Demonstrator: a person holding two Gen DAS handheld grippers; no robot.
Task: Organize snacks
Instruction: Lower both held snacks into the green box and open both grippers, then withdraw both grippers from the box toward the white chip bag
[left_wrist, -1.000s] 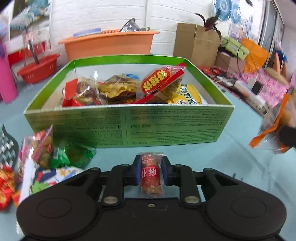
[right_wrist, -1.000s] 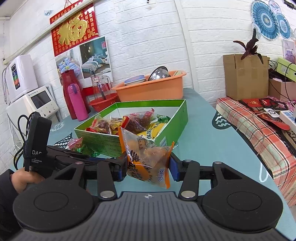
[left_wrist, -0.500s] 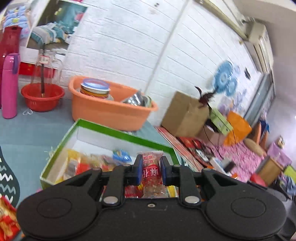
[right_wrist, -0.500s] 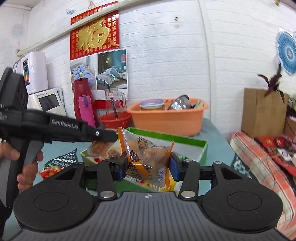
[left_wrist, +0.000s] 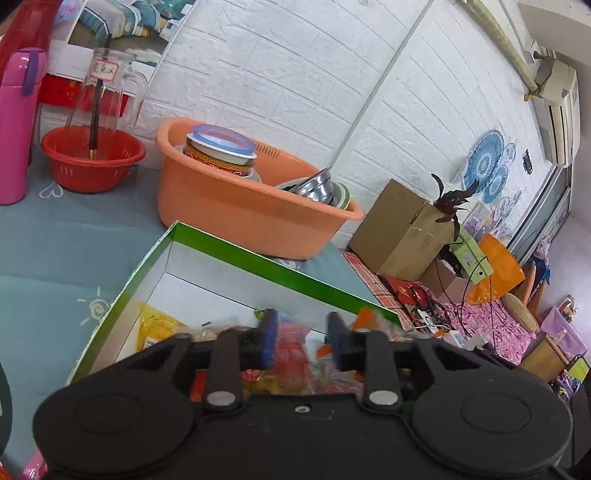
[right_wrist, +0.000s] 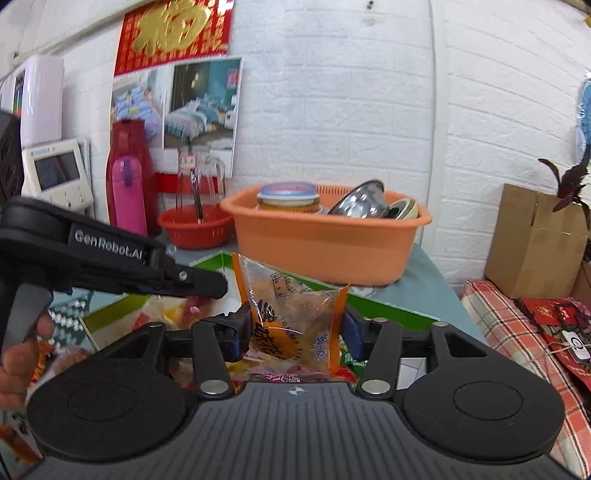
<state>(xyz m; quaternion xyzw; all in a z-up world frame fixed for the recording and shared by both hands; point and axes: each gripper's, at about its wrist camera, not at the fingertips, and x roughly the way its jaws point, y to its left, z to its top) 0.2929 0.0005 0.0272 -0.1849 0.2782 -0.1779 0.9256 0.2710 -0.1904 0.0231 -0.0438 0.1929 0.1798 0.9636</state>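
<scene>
My left tongs (left_wrist: 300, 341) hang over the green box (left_wrist: 236, 251), their blue pads parted. A red snack (left_wrist: 291, 350) shows blurred in the gap, nearer the left pad; whether it touches either pad I cannot tell. Below them the box holds a heap of packets, with a yellow one (left_wrist: 155, 325) by its left wall. The far part of the box floor is bare white.

My right tongs (right_wrist: 297, 330) are clamped on a clear bag (right_wrist: 291, 314) with orange edges, held upright, both pads pressed into its sides. It hangs above the near end of the same box (right_wrist: 388, 308), over more packets. The left tongs (right_wrist: 207, 286) reach in from the left in this view, my hand (right_wrist: 22, 354) on their grip.

Behind the box on the bench (left_wrist: 55, 240) stands an orange tub (left_wrist: 240, 210) of bowls, with a red basket (left_wrist: 92, 162) and a pink flask (left_wrist: 18, 122) further left.
</scene>
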